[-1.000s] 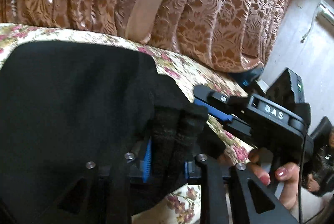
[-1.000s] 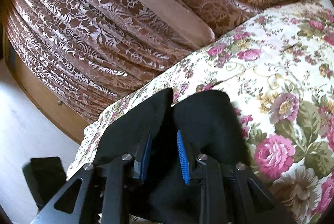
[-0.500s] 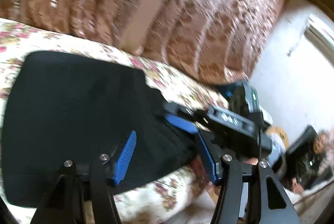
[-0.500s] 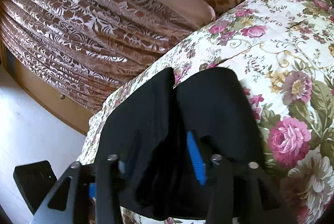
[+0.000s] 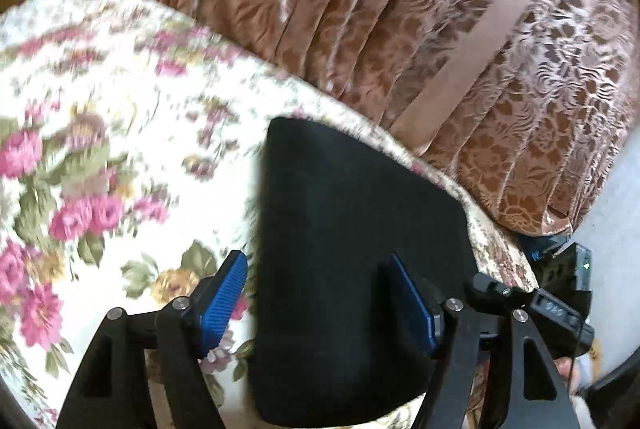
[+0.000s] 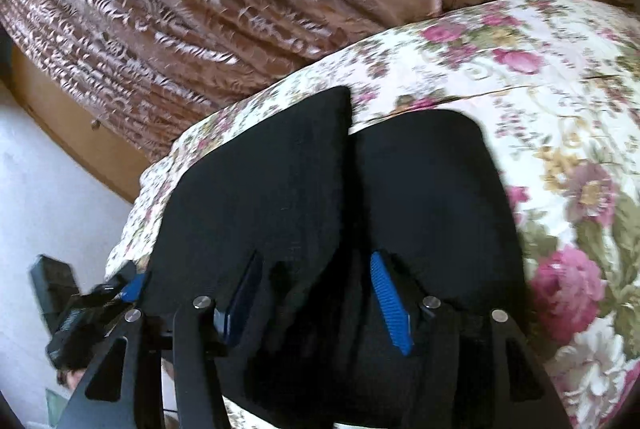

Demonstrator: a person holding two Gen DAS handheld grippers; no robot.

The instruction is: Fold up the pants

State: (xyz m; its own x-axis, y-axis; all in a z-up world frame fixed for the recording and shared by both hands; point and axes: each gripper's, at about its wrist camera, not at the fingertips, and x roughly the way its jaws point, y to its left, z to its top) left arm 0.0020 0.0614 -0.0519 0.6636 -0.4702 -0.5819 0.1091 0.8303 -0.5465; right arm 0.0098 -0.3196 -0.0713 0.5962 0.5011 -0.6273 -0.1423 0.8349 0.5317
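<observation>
We see the floral bedspread (image 5: 120, 133) under everything, with brown patterned drapery (image 5: 400, 9) beyond the jaws, and on it the black pants (image 5: 352, 229) lie folded flat — ahead of and beneath both tools. The left gripper (image 5: 320, 305) has just been opening; its jaws stand apart over the pants' edge, pads clear. The right gripper (image 6: 320, 301) — likewise just opened — straddles a fold without pressing it.
</observation>
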